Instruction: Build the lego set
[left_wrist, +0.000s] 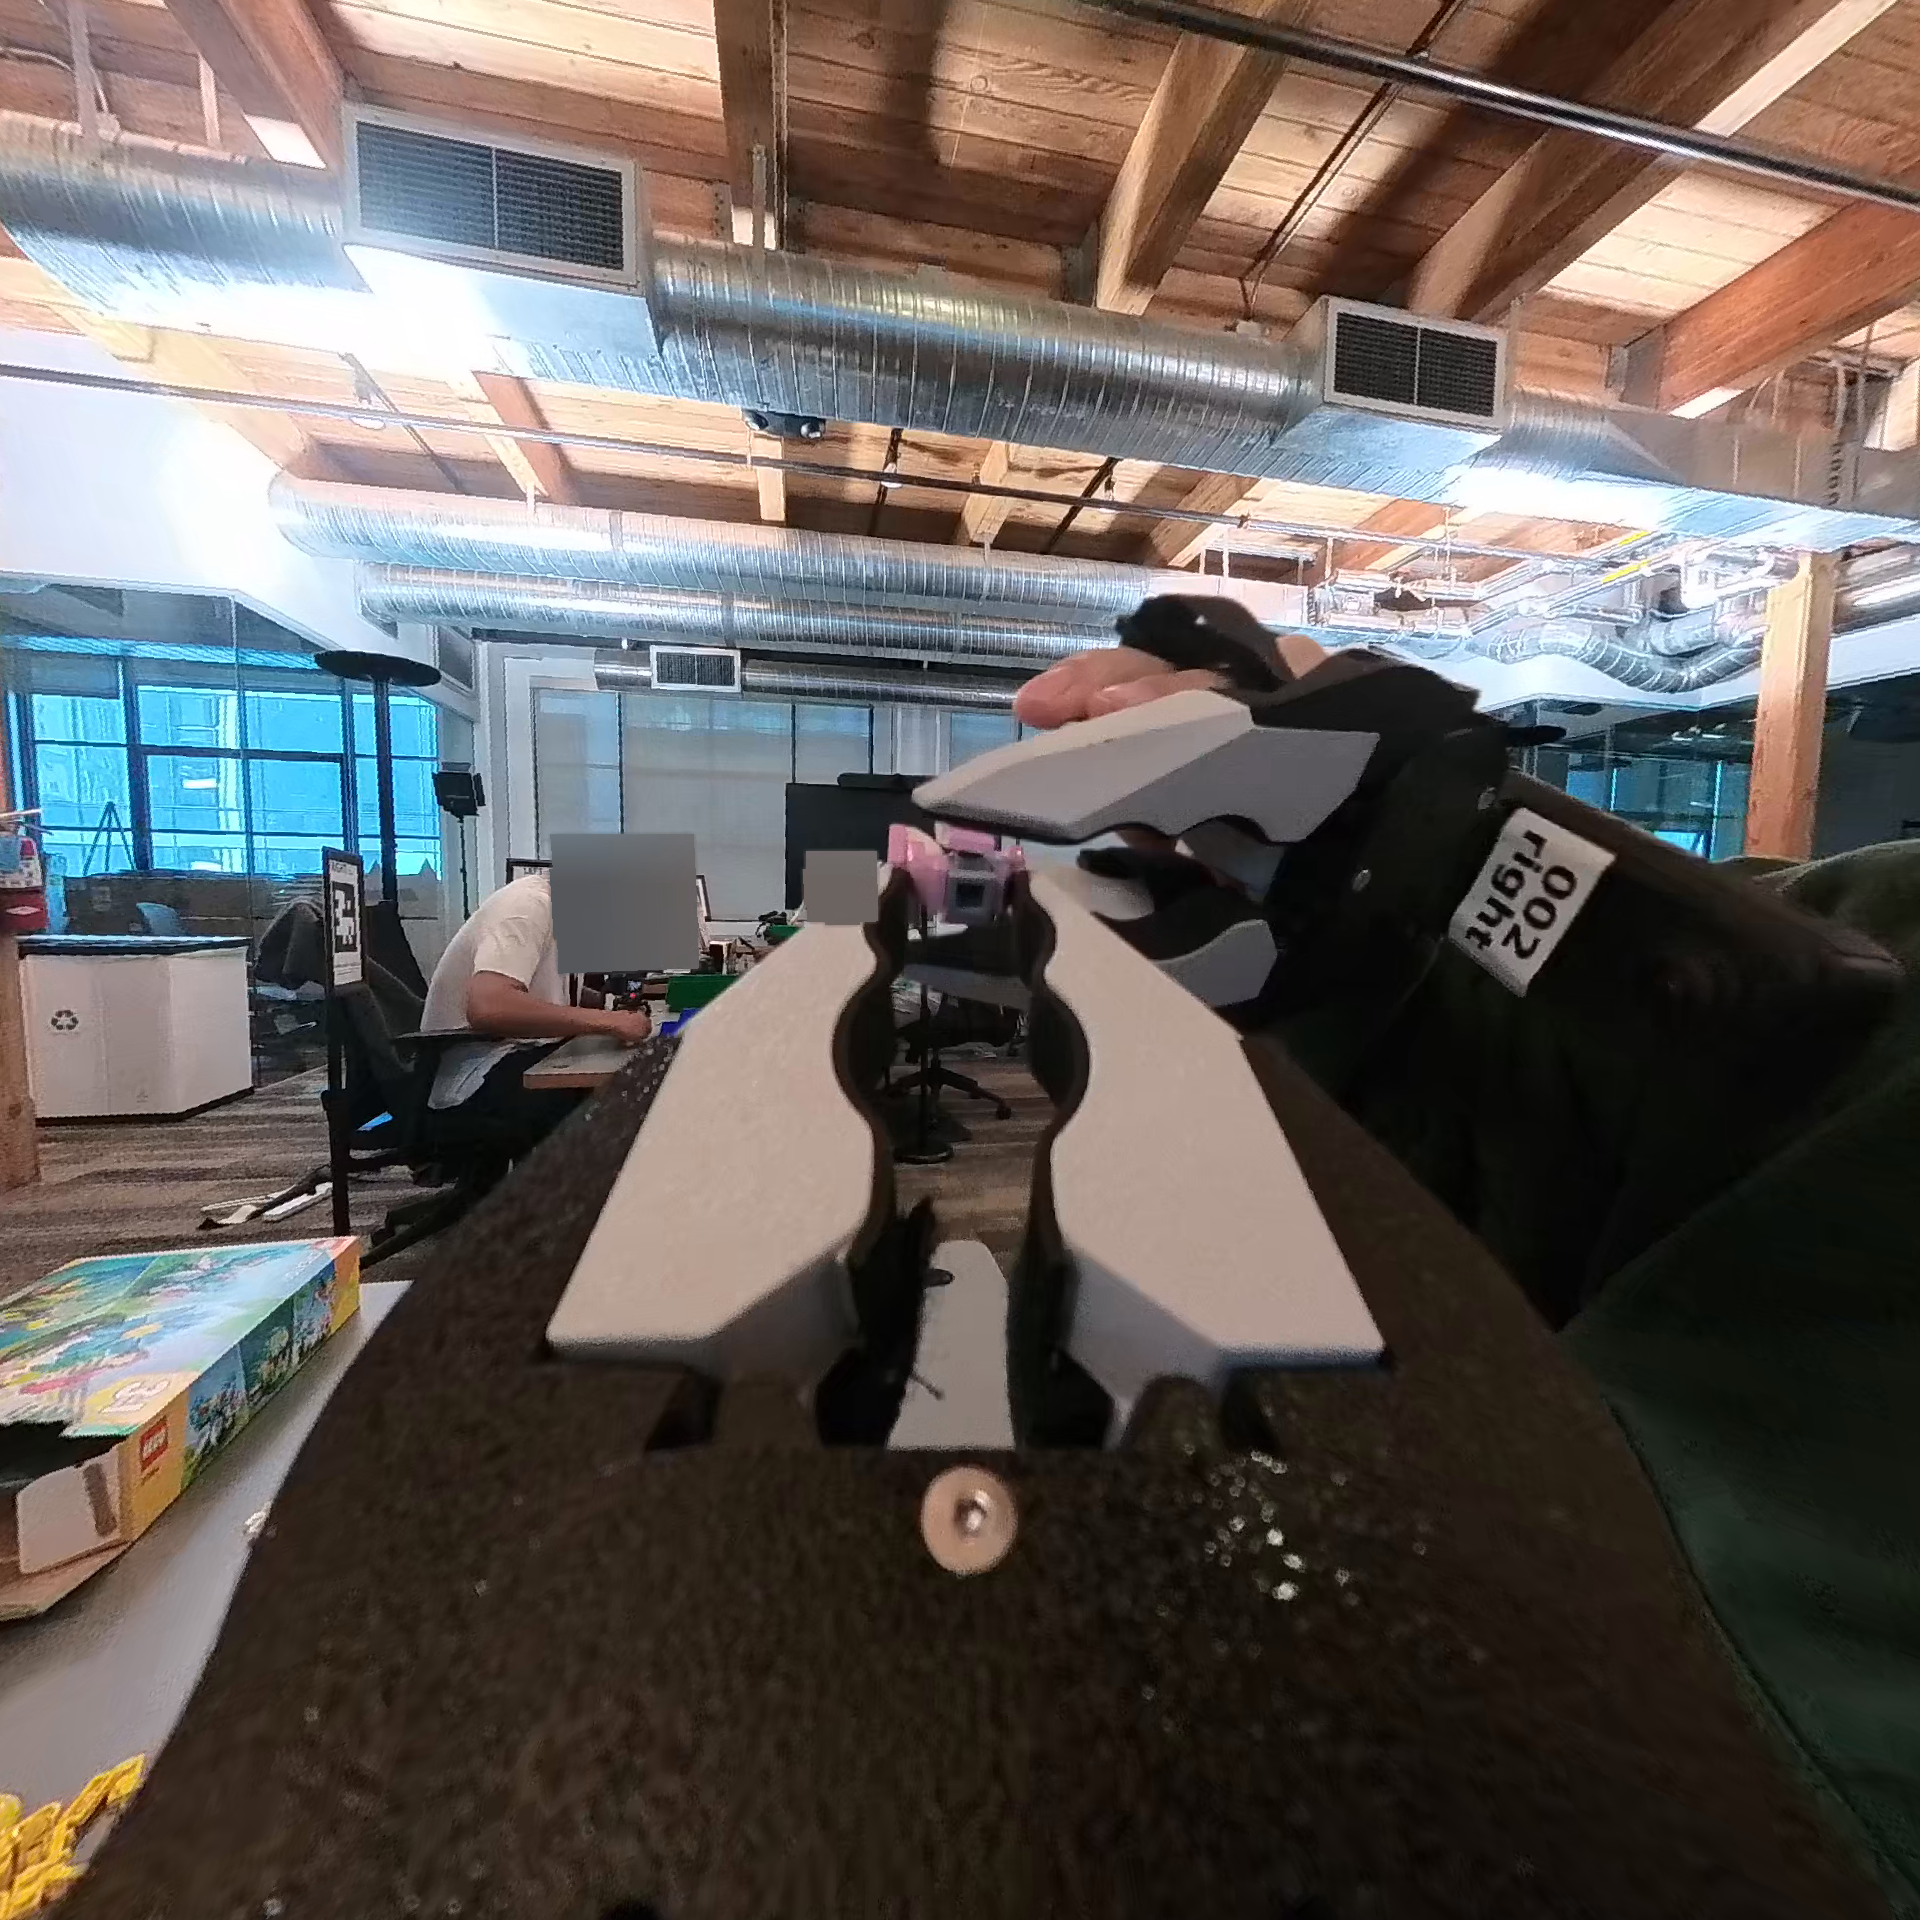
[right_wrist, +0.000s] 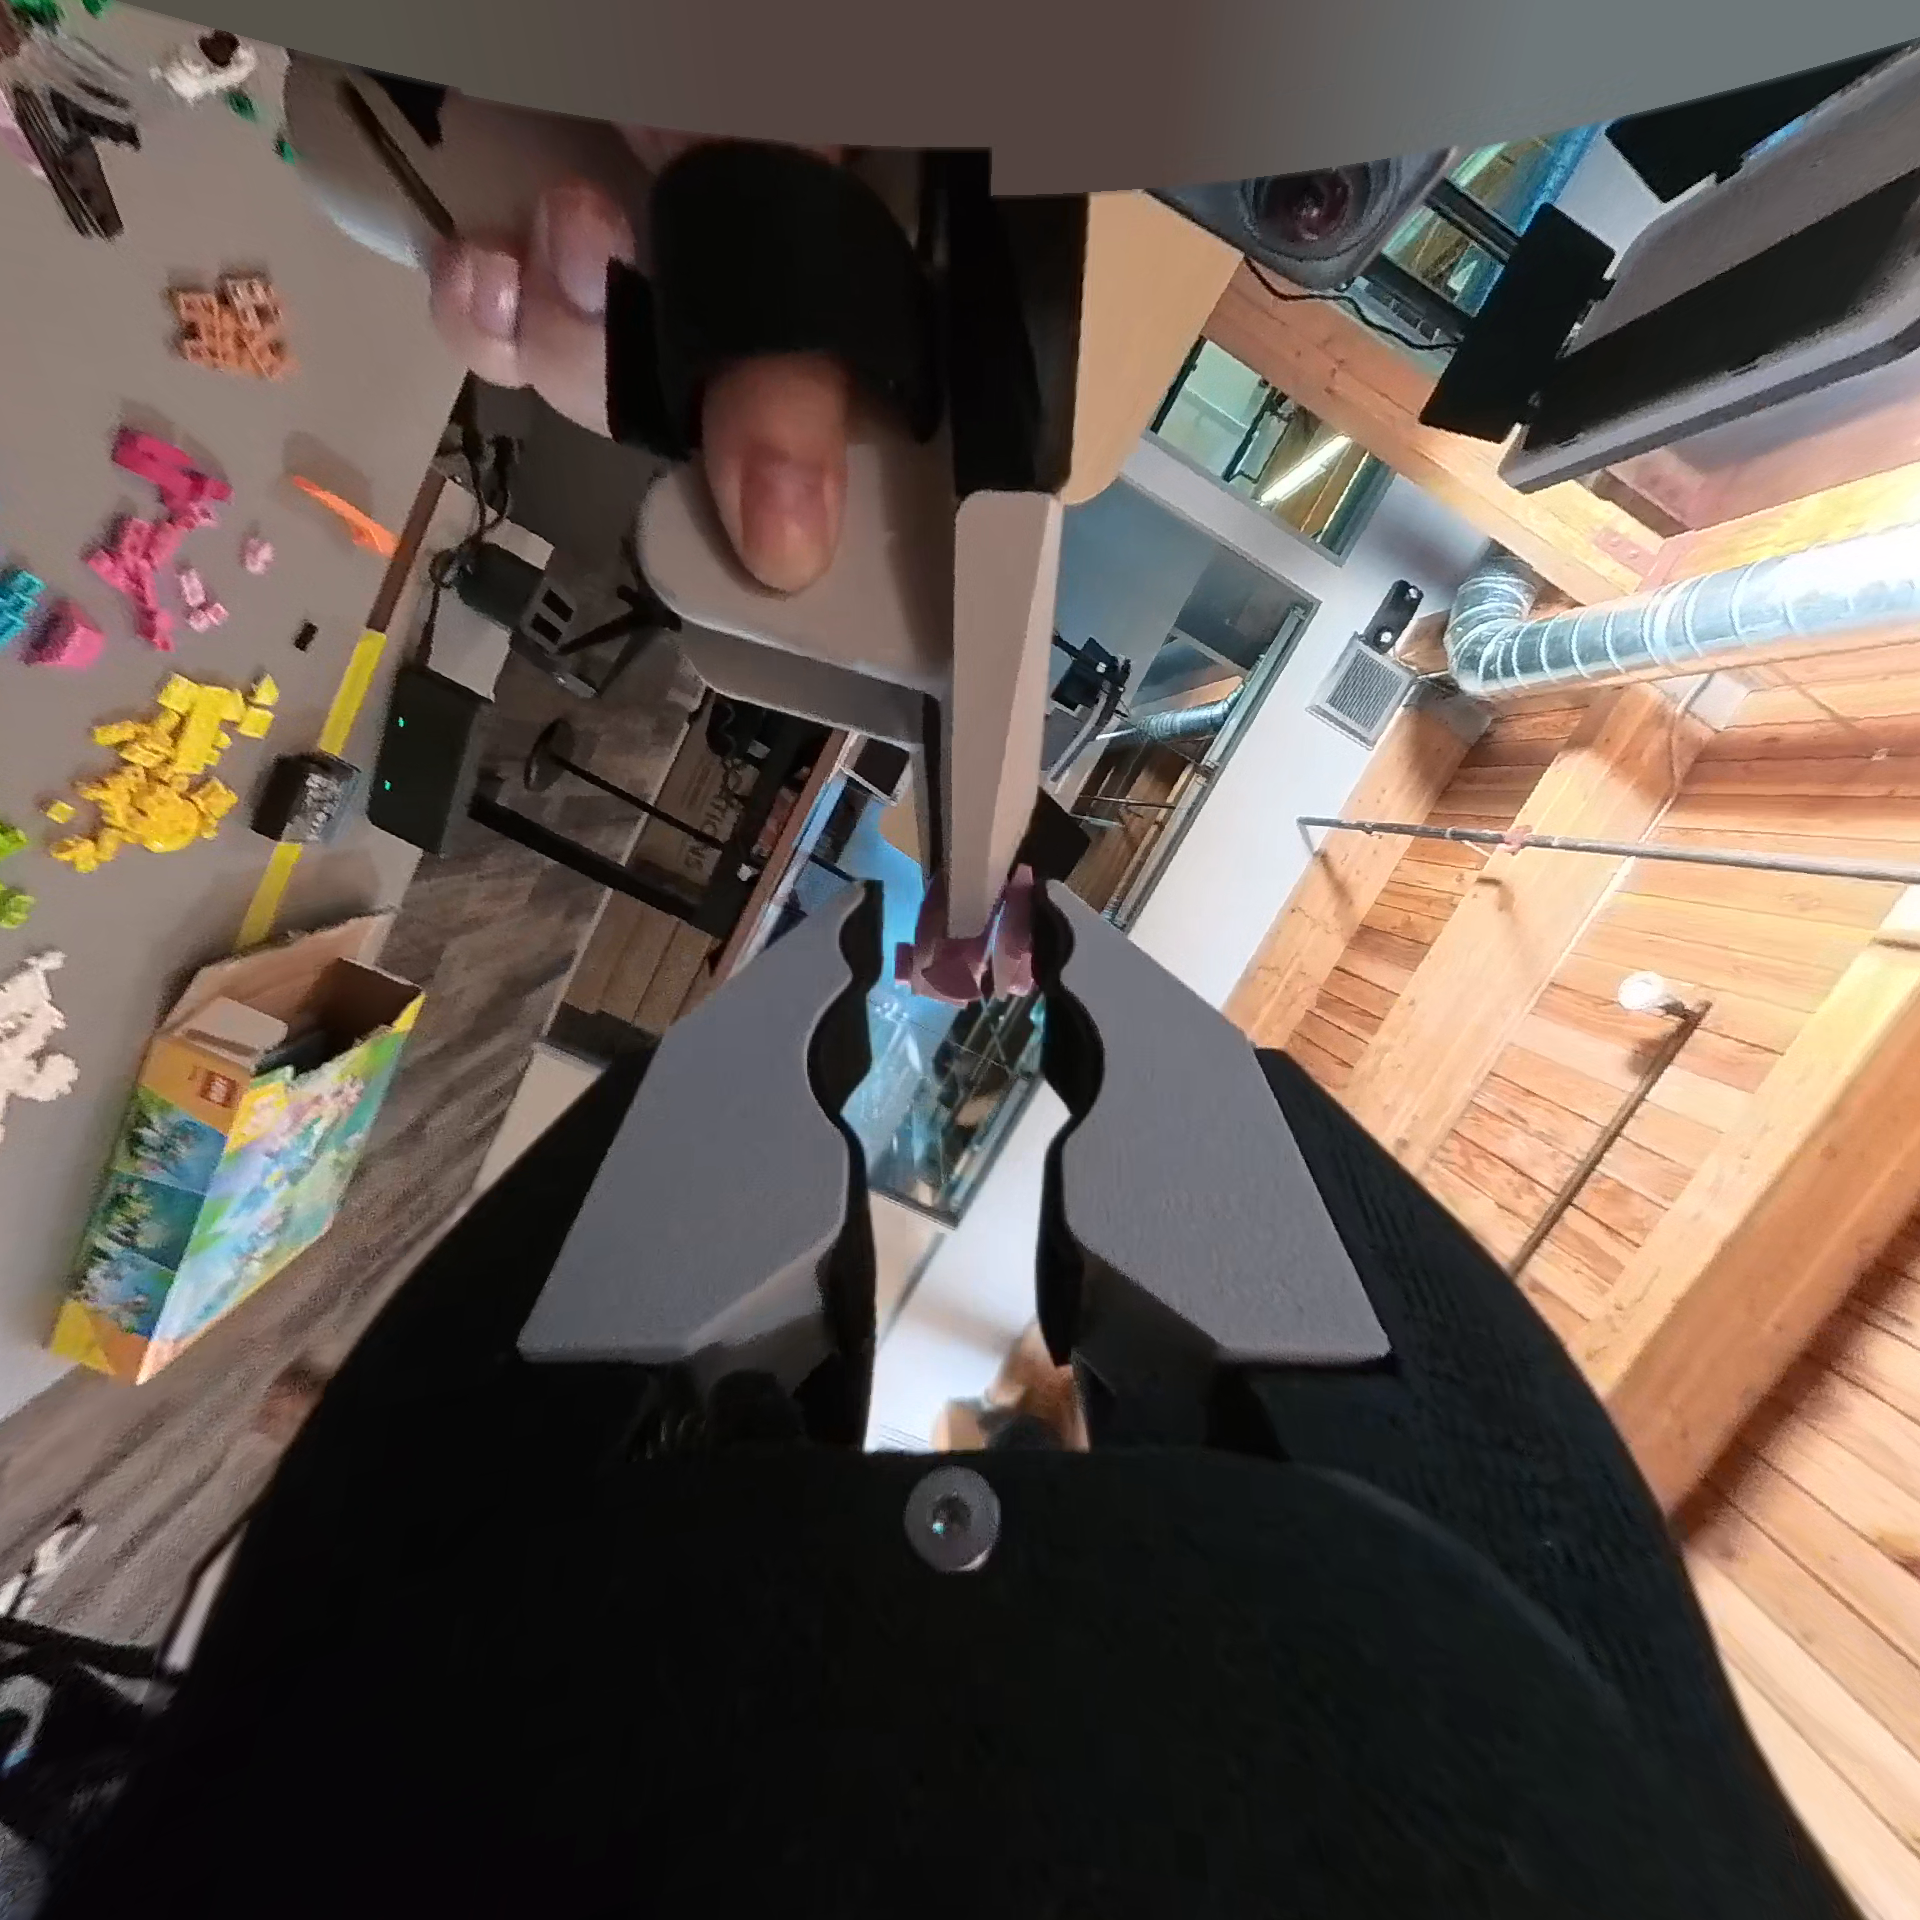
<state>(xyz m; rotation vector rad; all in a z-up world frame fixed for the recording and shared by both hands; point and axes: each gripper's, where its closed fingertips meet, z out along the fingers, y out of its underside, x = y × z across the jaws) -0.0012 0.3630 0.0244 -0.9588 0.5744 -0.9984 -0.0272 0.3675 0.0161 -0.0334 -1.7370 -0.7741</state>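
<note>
A small pink lego piece (left_wrist: 956, 878) with a grey square face is held up in the air, off the table. My left gripper (left_wrist: 958, 883) is shut on it, one fingertip on each side. My right gripper (left_wrist: 1039, 831) reaches in from the right, with one grey finger above the piece and one below. In the right wrist view, the right gripper (right_wrist: 956, 899) is closed narrowly about the same pink piece (right_wrist: 961, 966). One finger of the left gripper (right_wrist: 987, 727) comes down over the piece and hides part of it.
An opened lego box (left_wrist: 177, 1382) lies on the grey table (right_wrist: 104, 416), also in the right wrist view (right_wrist: 239, 1174). Loose brick piles lie there: yellow (right_wrist: 156, 769), pink (right_wrist: 156, 540), orange (right_wrist: 229, 332), white (right_wrist: 31, 1029). A person sits at a far desk (left_wrist: 499, 987). Only a small space, under 4 cm, lies between the two pairs of fingers.
</note>
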